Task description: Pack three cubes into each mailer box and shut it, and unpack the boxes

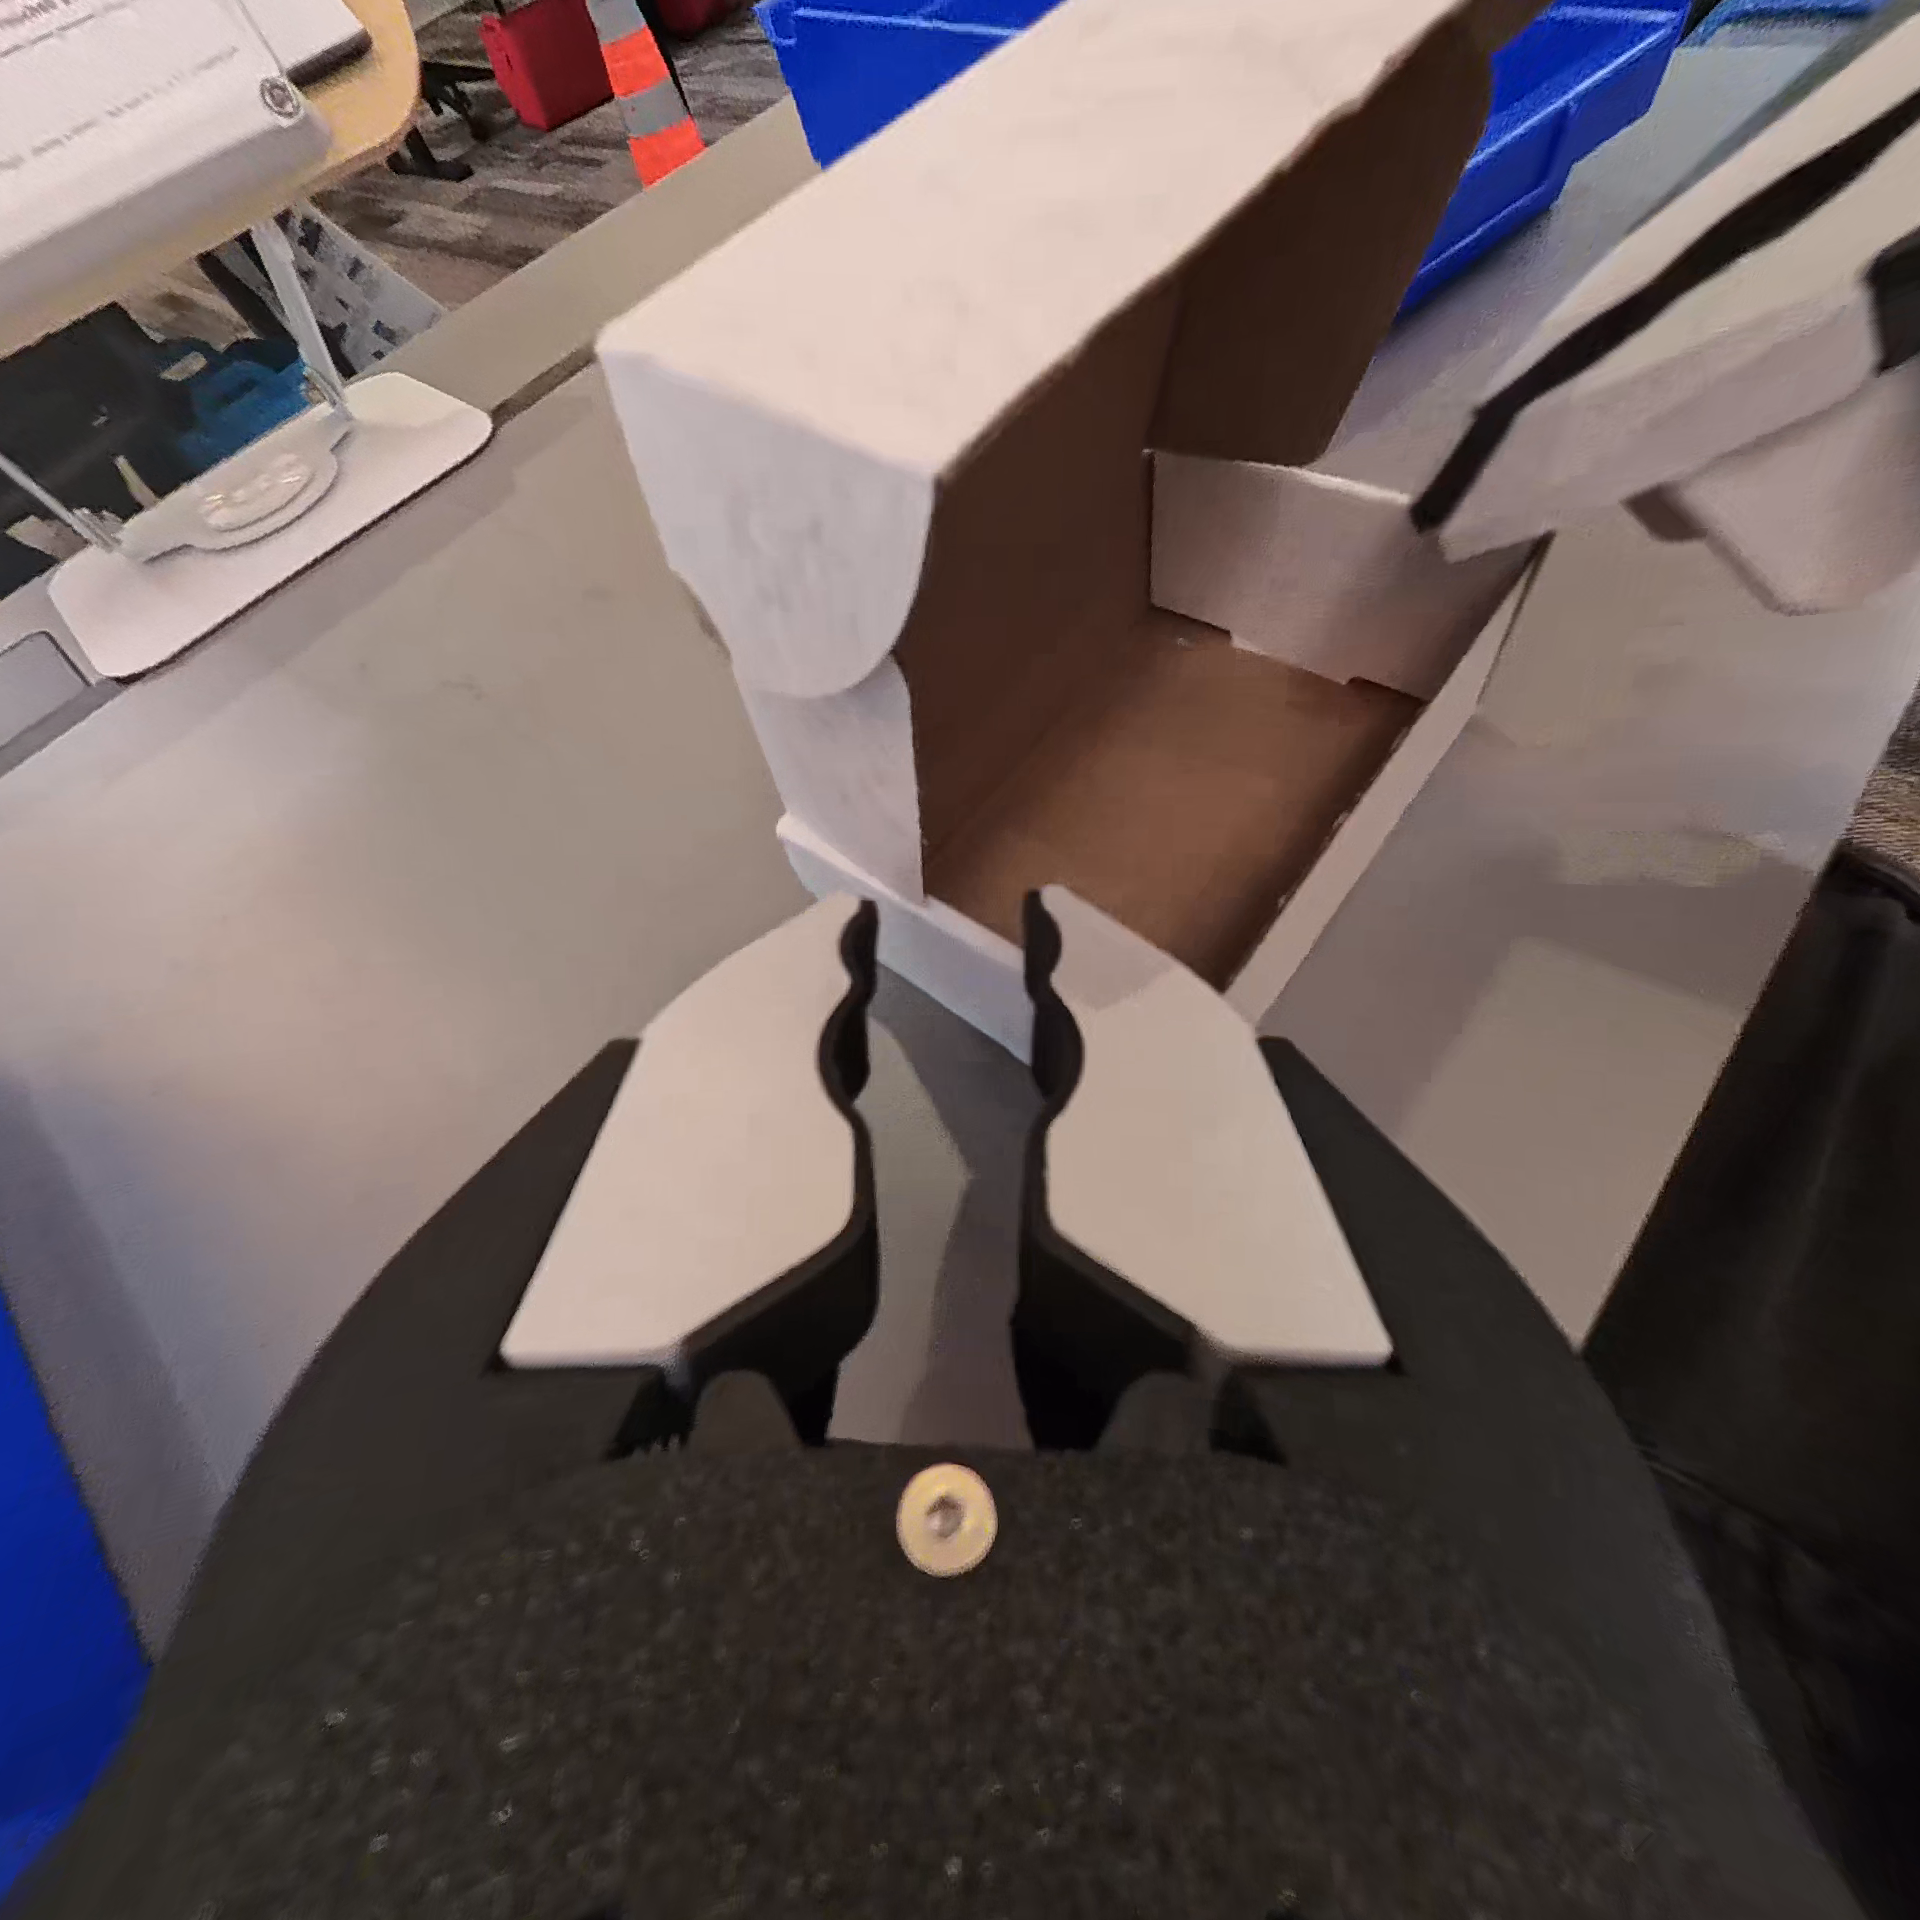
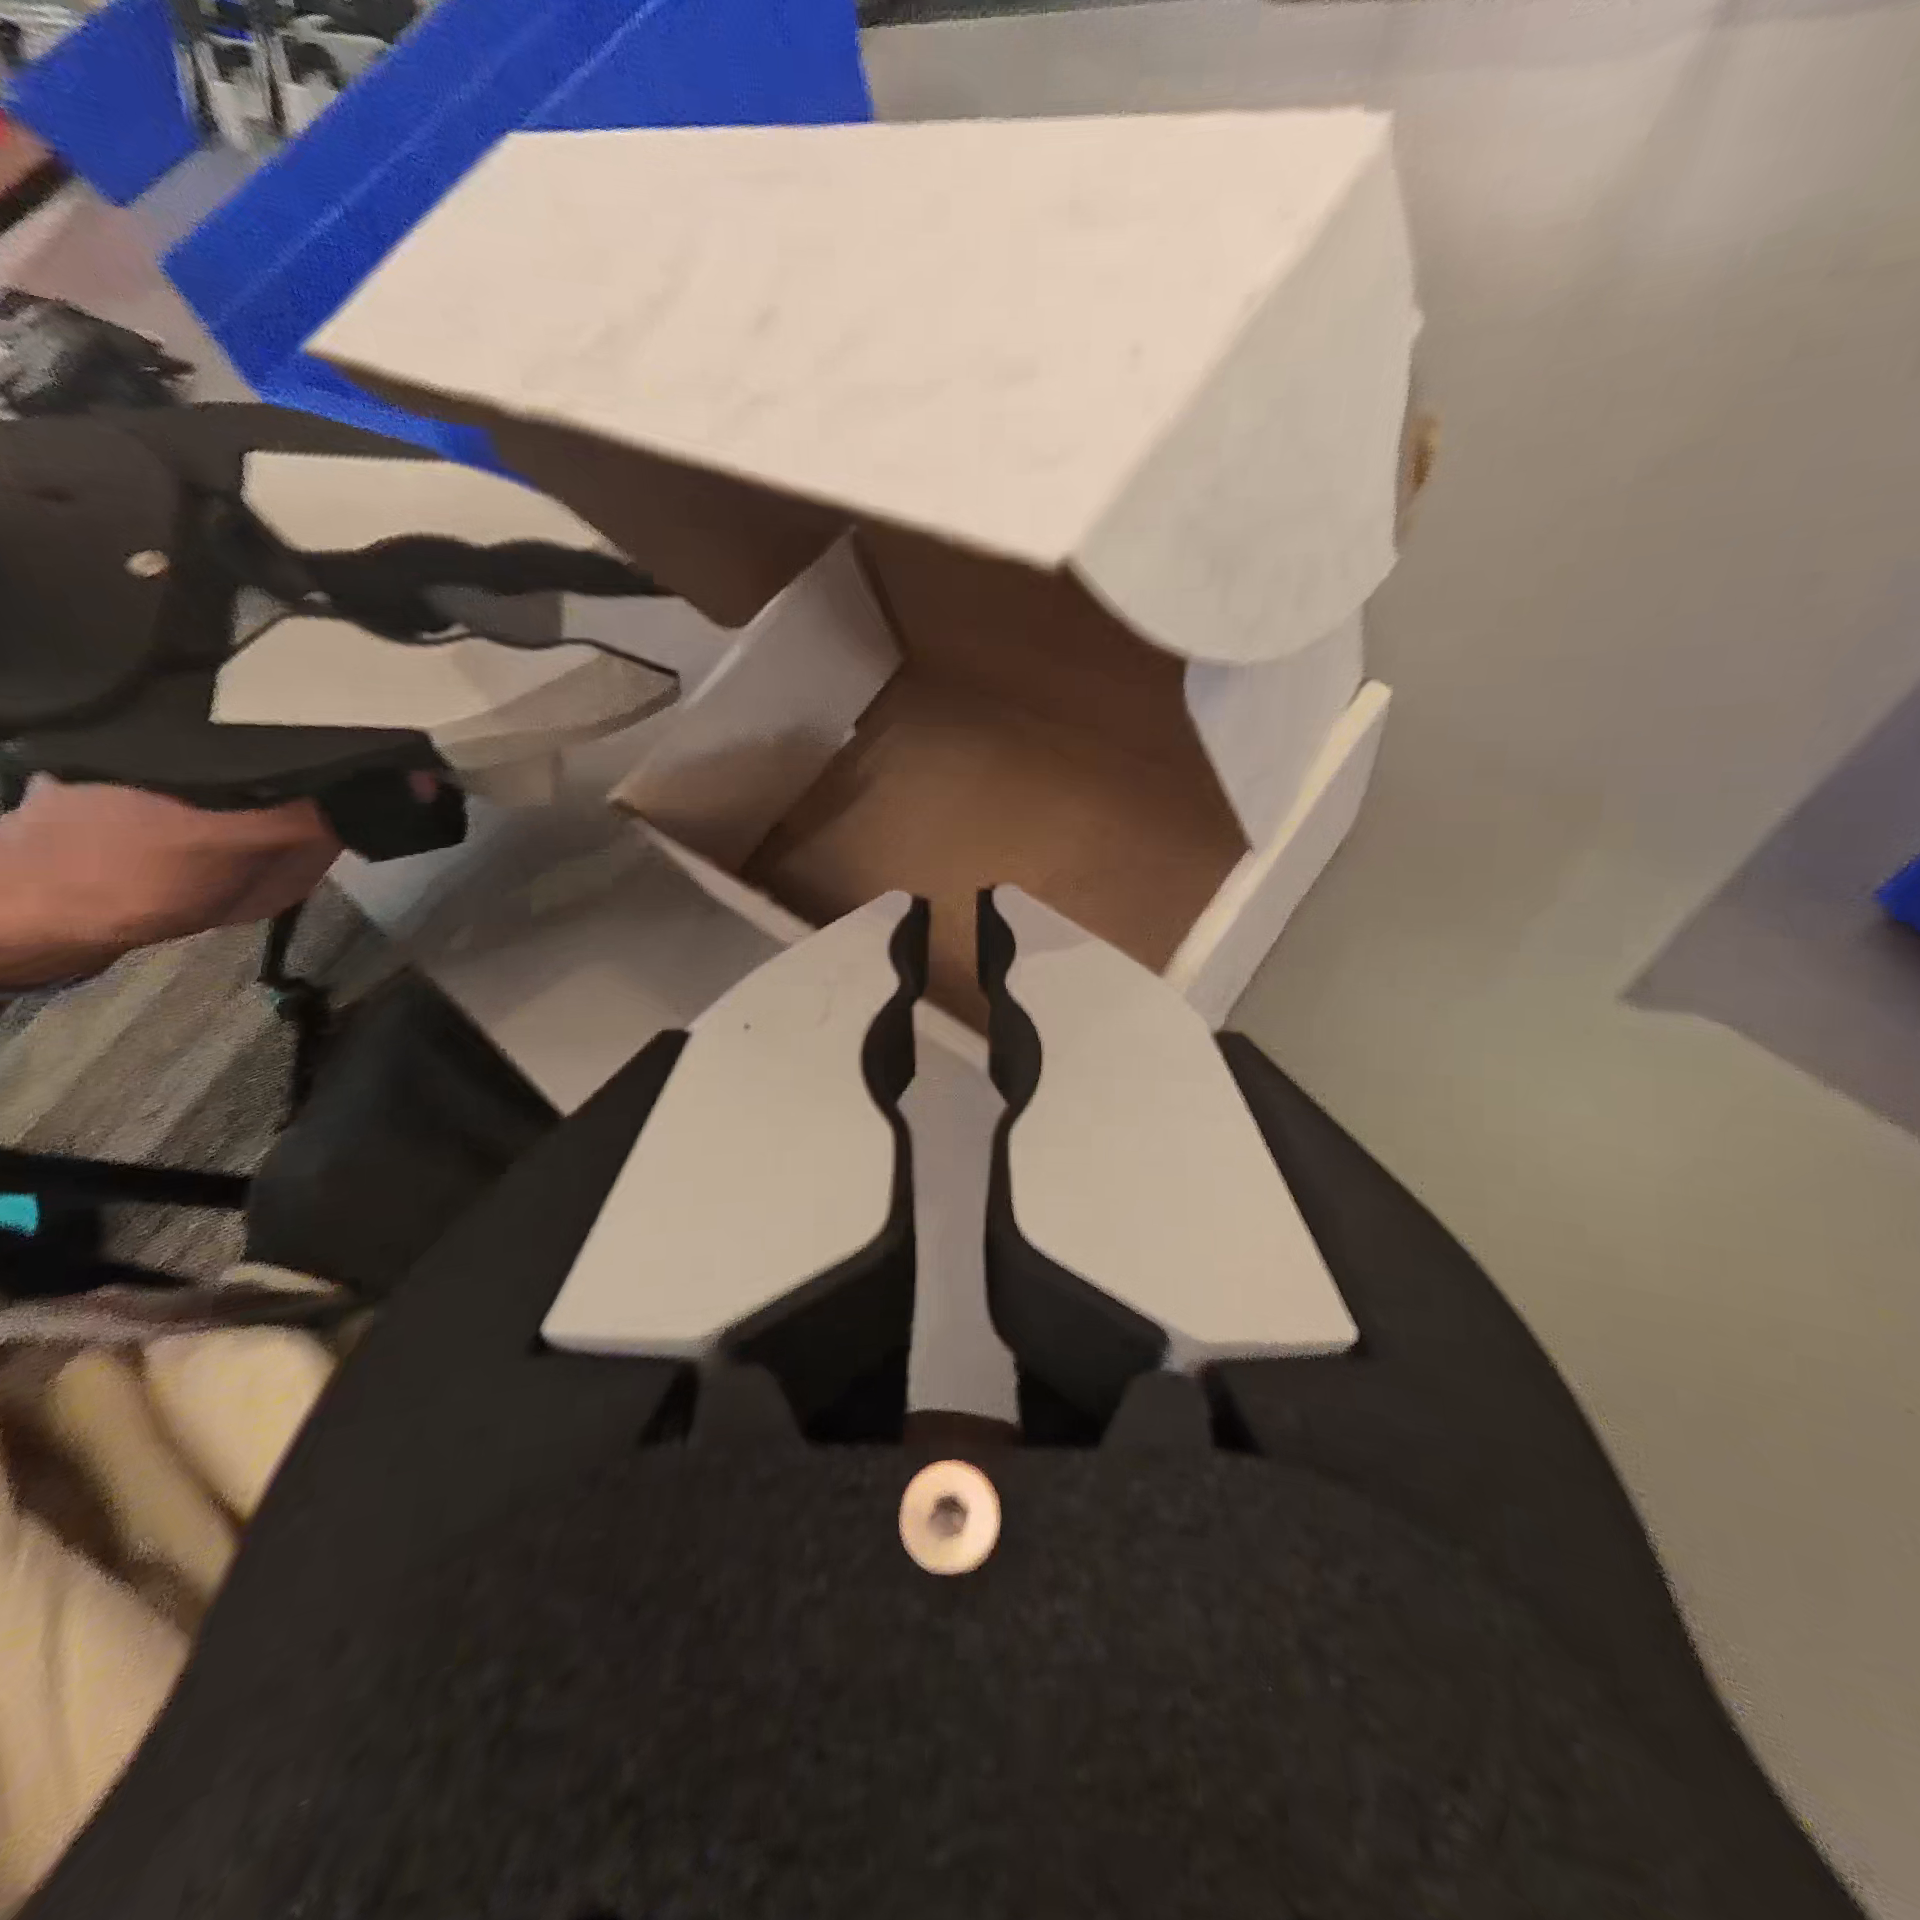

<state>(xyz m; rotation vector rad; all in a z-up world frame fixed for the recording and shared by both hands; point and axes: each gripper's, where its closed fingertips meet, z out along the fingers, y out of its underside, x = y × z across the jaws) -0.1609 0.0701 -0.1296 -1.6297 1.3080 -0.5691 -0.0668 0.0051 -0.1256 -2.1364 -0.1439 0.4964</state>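
The grey table [image 1: 312,935] holds one white mailer box [image 1: 1039,520] in the middle of both views. Its lid [image 2: 831,343] stands half up, and the brown inside looks empty. No cubes show anywhere, so I think packing or shutting is still to do. A blue bin [image 1: 1538,125] sits behind the box at 1 o'clock. The left gripper [image 1: 948,914] and right gripper [image 2: 951,904] hang near its edge, fingers a little apart, holding nothing.
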